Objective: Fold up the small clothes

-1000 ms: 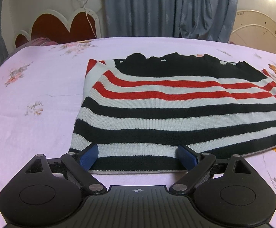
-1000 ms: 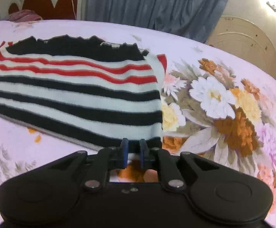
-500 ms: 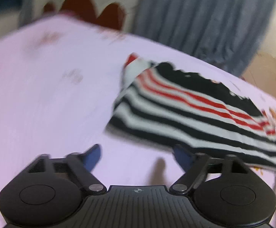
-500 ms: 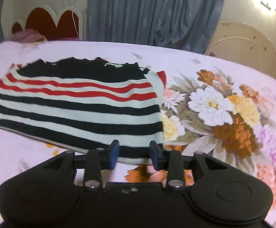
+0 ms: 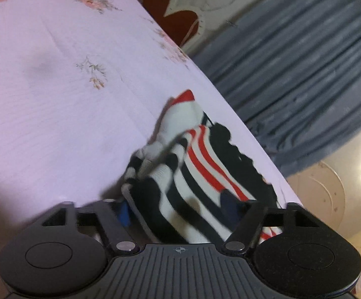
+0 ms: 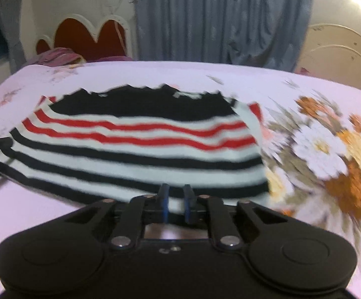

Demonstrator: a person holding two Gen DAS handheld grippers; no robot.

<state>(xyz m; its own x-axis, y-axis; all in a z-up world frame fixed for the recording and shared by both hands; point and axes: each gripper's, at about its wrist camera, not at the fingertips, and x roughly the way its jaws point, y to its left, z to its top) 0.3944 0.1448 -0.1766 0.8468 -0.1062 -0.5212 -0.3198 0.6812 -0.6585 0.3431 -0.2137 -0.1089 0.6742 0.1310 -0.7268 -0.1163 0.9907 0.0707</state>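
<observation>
Blurred striped sweater [image 6: 135,154], seemingly rumpled

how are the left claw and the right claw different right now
The left claw stands wide open with the striped sweater bunched between its fingers; the right claw has its fingers close together, a narrow gap showing, at the sweater's near hem. The left claw is rolled hard sideways, so the bed looks tilted; the right claw sits level. Both have blue finger pads and point at the same sweater.
</observation>
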